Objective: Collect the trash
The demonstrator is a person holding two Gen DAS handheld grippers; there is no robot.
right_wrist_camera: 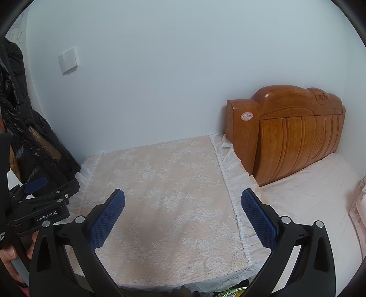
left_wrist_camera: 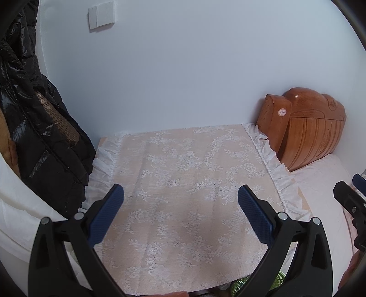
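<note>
Left wrist view: the left gripper (left_wrist_camera: pixel 180 194) hangs over a bedside table covered with a lace cloth (left_wrist_camera: pixel 183 182), its blue-padded fingers (left_wrist_camera: pixel 107 212) spread wide with nothing between them. No trash shows on the cloth in either view, so where it lies, its look and which way it points cannot be told. At the bottom edge, below the front of the table and partly behind the gripper's right finger, a green mesh basket (left_wrist_camera: pixel 242 283) peeks out; only a bit of its wall shows and its contents cannot be made out.

A black puffer jacket (left_wrist_camera: pixel 27 109) hangs at the left, just beside the table's left frill. A white wall switch (left_wrist_camera: pixel 101 14) sits high on the pale wall. To the right of the table stands a carved wooden headboard (left_wrist_camera: pixel 313 130) with a round sticker, and a pale pink sheet (left_wrist_camera: pixel 320 182) covers the bed below it. The right gripper (left_wrist_camera: pixel 350 198) enters at the right edge of this view.

In the right wrist view, the right gripper (right_wrist_camera: pixel 183 196) is likewise spread wide and empty above the cloth (right_wrist_camera: pixel 164 194), nearer the right frill. The left gripper (right_wrist_camera: pixel 34 194) shows at the left edge, held by a hand (right_wrist_camera: pixel 13 255). The headboard (right_wrist_camera: pixel 295 134) and sheet (right_wrist_camera: pixel 308 205) fill the right side.
</note>
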